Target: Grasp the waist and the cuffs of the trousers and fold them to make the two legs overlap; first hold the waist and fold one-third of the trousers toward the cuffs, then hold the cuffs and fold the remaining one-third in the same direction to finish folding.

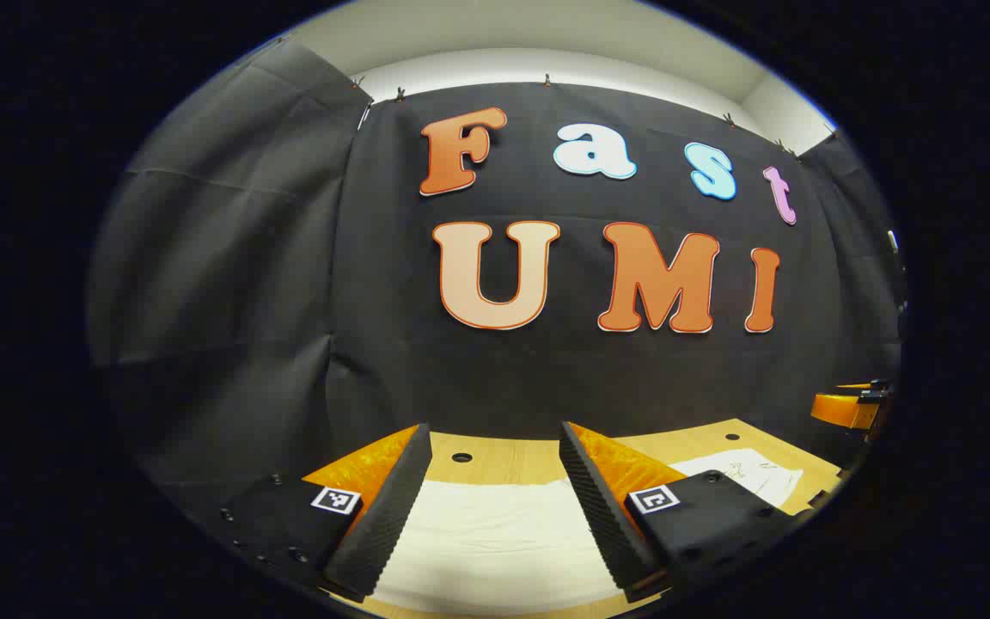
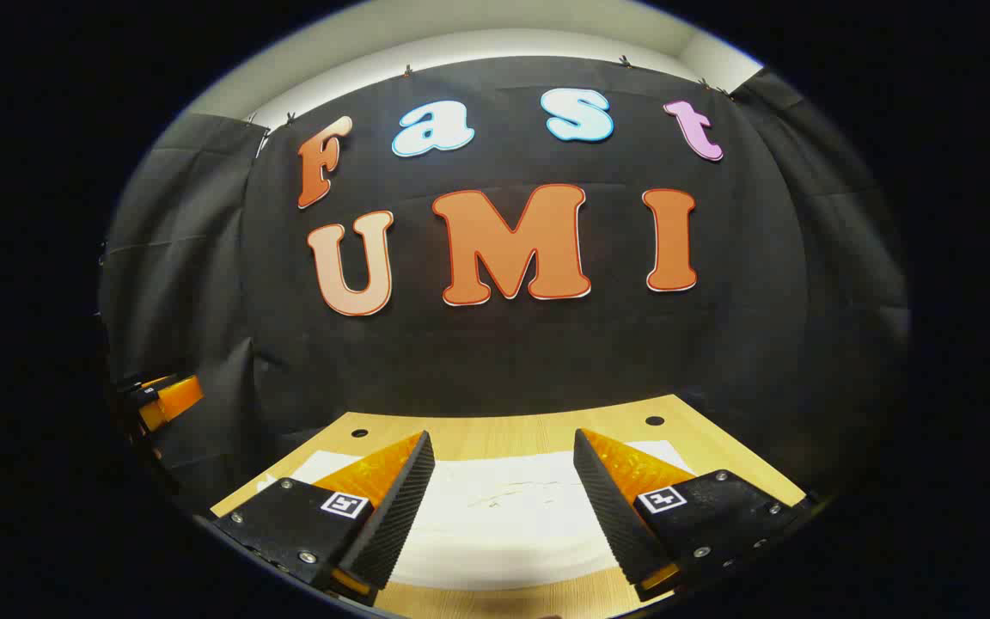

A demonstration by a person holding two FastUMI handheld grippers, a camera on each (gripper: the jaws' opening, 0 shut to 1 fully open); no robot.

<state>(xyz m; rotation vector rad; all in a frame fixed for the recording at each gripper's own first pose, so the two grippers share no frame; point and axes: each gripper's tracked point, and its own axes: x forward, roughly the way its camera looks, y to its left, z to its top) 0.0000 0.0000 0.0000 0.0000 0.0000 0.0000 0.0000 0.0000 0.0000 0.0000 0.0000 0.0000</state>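
Trousers [image 1: 495,533]: white, they lie flat on the table [image 2: 504,434], near its front edge.
Left claw [image 1: 495,507]: you hold it apart above them, nothing gripped.
Right claw [image 2: 504,507]: also apart, ready for the first grasp.

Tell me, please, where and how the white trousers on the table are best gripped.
Probably at a thin outer edge, waist or cuffs. The white trousers lie flat on the wooden table, so each open gripper should come down from above and pinch an edge.
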